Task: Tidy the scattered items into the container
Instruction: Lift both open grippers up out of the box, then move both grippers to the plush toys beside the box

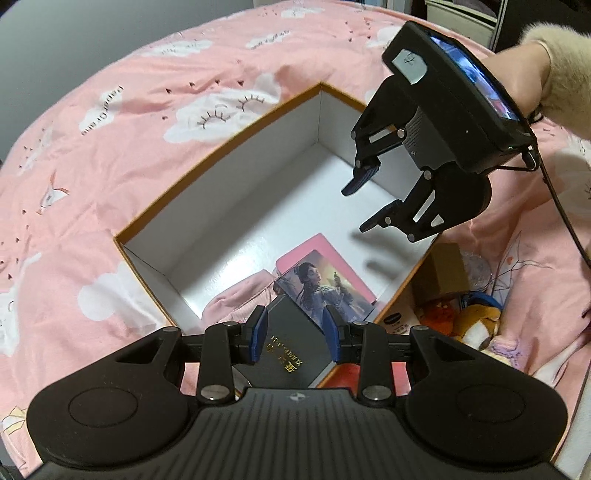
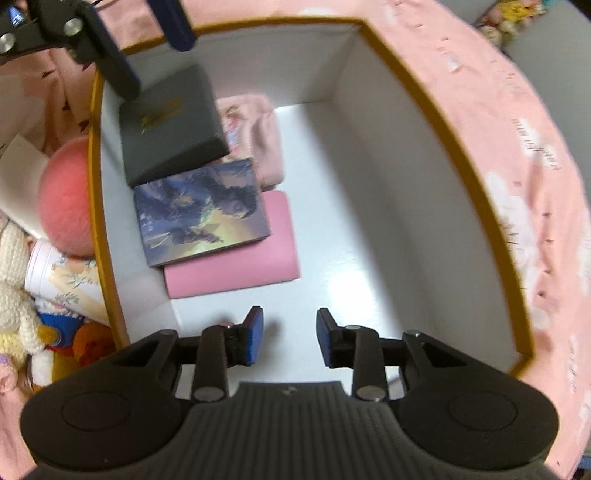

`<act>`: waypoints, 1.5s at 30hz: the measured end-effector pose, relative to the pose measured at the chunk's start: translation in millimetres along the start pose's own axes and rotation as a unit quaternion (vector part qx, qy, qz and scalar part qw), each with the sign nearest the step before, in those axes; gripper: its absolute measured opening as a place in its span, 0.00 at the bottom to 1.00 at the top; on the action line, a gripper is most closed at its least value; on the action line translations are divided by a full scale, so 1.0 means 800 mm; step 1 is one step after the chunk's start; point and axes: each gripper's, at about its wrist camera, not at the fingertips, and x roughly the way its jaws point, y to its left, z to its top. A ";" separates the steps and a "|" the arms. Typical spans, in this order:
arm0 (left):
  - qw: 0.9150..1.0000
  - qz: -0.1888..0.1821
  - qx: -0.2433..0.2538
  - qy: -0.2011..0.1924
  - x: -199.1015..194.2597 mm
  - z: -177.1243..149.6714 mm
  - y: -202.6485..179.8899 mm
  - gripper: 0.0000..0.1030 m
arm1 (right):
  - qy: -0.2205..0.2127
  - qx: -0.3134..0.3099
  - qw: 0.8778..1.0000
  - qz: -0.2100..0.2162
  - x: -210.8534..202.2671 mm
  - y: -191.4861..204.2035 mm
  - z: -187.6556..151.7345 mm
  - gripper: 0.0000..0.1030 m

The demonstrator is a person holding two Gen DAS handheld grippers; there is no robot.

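Over the box's (image 1: pixel 207 177) near corner your left gripper (image 1: pixel 295 334) clamps the black case (image 2: pixel 171 122), its long axis along the fingers, tilted above the picture card (image 2: pixel 201 218); your right gripper (image 2: pixel 290 339) hangs empty, half-open over bare floor.

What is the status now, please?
Left claw shut on black box, above the container. Right claw open, empty. Plush toys wait outside; nothing in the way.

I note a bed (image 1: pixel 129 155) under a pink sheet printed with white clouds. Beyond its far edge I see grey floor (image 1: pixel 55 48) and dim shelving (image 1: pixel 465 14).
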 end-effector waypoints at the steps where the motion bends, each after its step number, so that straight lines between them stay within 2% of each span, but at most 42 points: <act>1: 1.000 0.003 -0.002 -0.003 -0.005 0.000 -0.002 0.37 | -0.007 0.007 1.000 -0.007 0.003 0.001 0.005 0.41; 4: 1.000 0.016 -0.009 -0.019 -0.022 -0.003 -0.011 0.37 | -0.034 0.031 0.999 -0.022 -0.002 0.005 0.007 0.44; 6: 0.999 0.030 -0.012 -0.033 -0.034 -0.007 -0.018 0.37 | -0.055 0.047 0.997 -0.028 -0.011 0.008 0.007 0.50; 8: 0.998 0.040 -0.014 -0.045 -0.045 -0.011 -0.024 0.37 | -0.081 0.063 0.994 -0.032 0.019 0.020 0.009 0.52; 9: 0.998 0.044 -0.016 -0.050 -0.050 -0.013 -0.027 0.37 | -0.095 0.072 0.992 -0.032 0.010 0.022 0.007 0.52; 11: 0.996 0.054 -0.021 -0.063 -0.060 -0.019 -0.034 0.37 | -0.125 0.097 0.987 -0.030 -0.040 0.020 -0.005 0.52; 14: 0.994 0.068 -0.030 -0.079 -0.073 -0.029 -0.044 0.37 | -0.160 0.143 0.976 -0.028 -0.057 0.022 -0.013 0.53; 18: 0.992 0.063 -0.069 -0.088 -0.085 -0.040 -0.045 0.37 | -0.202 0.169 0.964 -0.041 -0.066 0.041 -0.015 0.53; 23: 0.983 0.074 -0.123 -0.113 -0.100 -0.053 -0.047 0.37 | -0.238 0.196 0.950 -0.045 -0.073 0.074 -0.022 0.53; 26: 0.978 0.080 -0.157 -0.107 -0.102 -0.059 -0.047 0.37 | -0.244 0.228 0.942 -0.039 -0.066 0.091 -0.024 0.53; 30: 0.975 0.088 -0.176 -0.101 -0.100 -0.067 -0.059 0.38 | -0.241 0.260 0.934 -0.042 -0.060 0.108 -0.028 0.53; 33: 0.974 0.073 -0.192 -0.096 -0.095 -0.072 -0.073 0.41 | -0.236 0.280 0.929 -0.049 -0.057 0.120 -0.031 0.53; 34: 0.974 0.064 -0.196 -0.095 -0.092 -0.075 -0.078 0.45 | -0.233 0.289 0.927 -0.049 -0.056 0.124 -0.032 0.53; 39: 0.977 0.027 -0.197 -0.076 -0.072 -0.085 -0.105 0.45 | -0.214 0.344 0.914 -0.036 -0.045 0.142 -0.049 0.52; 45: 0.987 -0.008 -0.153 -0.053 -0.065 -0.103 -0.136 0.46 | -0.184 0.381 0.906 -0.022 -0.036 0.172 -0.077 0.49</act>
